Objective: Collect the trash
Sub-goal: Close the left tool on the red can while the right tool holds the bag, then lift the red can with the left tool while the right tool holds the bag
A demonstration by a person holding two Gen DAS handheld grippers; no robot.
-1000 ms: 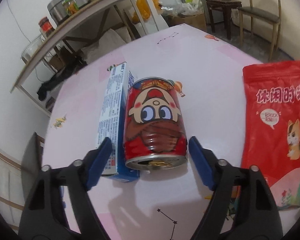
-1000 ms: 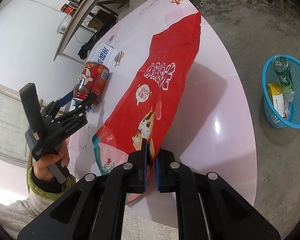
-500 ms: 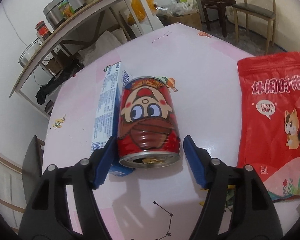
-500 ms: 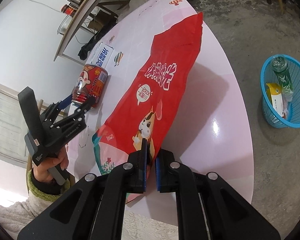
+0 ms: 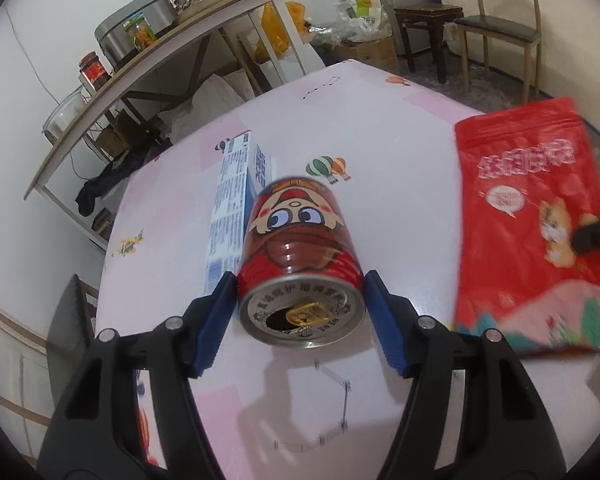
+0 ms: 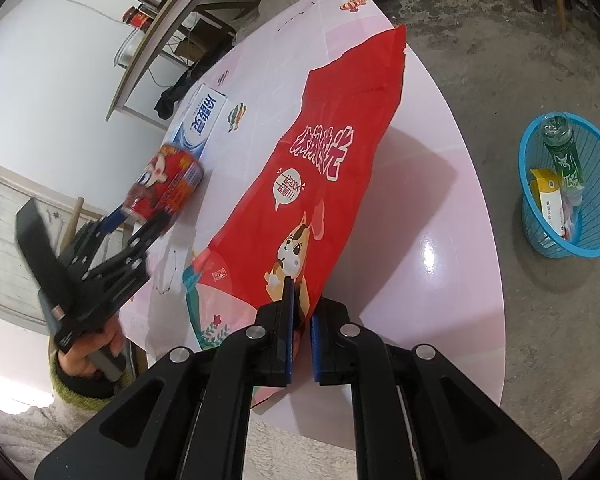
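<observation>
- Your left gripper (image 5: 300,304) sits at 6 o'clock in the left wrist view; its blue pads (image 5: 214,324) are closing around the red cartoon-printed drink can (image 5: 298,256), which lies between them with its opened silver top facing you. The pads look to be touching the can's sides, though the blur keeps that uncertain.
- That can seems lifted off the pink patterned tabletop (image 5: 380,128), tilted, with a shadow below it at 6 o'clock.
- At 10 o'clock from the can lies a long white-and-blue cardboard toothpaste box (image 5: 230,204), flat on the tabletop just behind the can.
- At 3 o'clock in the same view lies the large red foil snack bag (image 5: 528,216) with a cartoon animal, well apart from the can.
- In the right wrist view your left hand (image 6: 88,354) shows at 8 o'clock, wrapped around the left gripper's handle.
- Your right gripper (image 6: 300,316), at 6 o'clock in its own view, is clamped tight on the near edge of the red bag, which stretches away toward 12 o'clock across the tabletop.
- At 3 o'clock in that view a blue plastic mesh basket (image 6: 540,216) stands on the concrete floor (image 6: 480,60), holding a green bottle (image 6: 562,152) and a yellow-and-white carton (image 6: 548,200).
</observation>
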